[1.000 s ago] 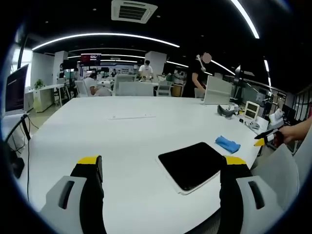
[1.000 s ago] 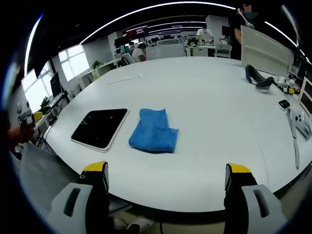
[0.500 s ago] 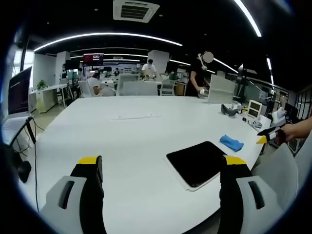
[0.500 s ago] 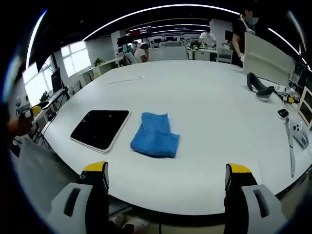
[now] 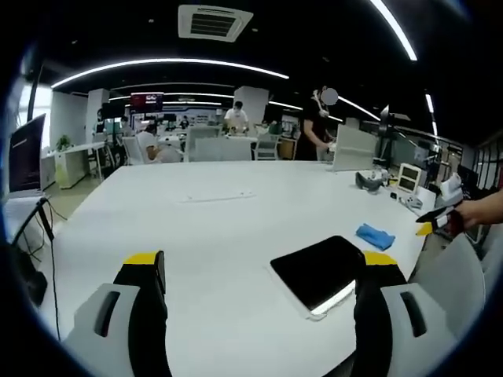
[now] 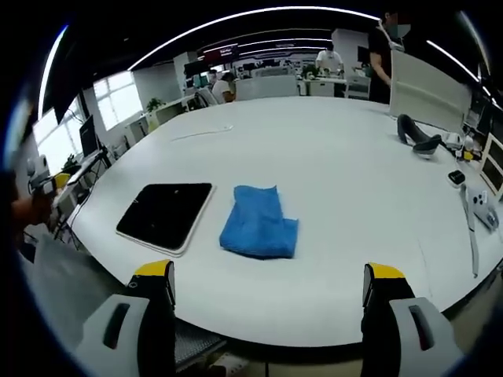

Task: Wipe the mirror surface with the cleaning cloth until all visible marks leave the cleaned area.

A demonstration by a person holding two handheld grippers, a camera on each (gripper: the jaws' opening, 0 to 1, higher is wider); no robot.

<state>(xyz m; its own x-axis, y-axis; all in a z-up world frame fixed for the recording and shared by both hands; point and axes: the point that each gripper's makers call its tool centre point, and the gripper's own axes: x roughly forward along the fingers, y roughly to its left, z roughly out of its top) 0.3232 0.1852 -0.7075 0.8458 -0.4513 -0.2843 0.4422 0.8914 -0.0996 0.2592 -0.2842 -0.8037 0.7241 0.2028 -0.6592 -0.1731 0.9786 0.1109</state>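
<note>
A dark square mirror (image 5: 322, 271) (image 6: 166, 214) with a white rim lies flat on the big white table (image 5: 204, 228). A folded blue cleaning cloth (image 6: 259, 222) (image 5: 375, 235) rests just beside it, a small gap between them. My left gripper (image 5: 255, 271) hangs open above the near table edge, the mirror close to its right jaw. My right gripper (image 6: 267, 283) is open too, held back from the table edge, with the cloth ahead between its jaws. In the left gripper view the right gripper's yellow tip (image 5: 431, 225) and a hand (image 5: 479, 210) show at far right.
A black headset (image 6: 416, 132), a white controller (image 6: 481, 212) and small devices lie on the table's right side. A thin white strip (image 5: 216, 196) lies mid-table. A grey divider panel (image 6: 428, 82) stands behind. People and desks fill the background office.
Both views have shifted slightly with the hands. In the right gripper view the cloth and mirror sit a little nearer and more to the right. The things on the table have not moved.
</note>
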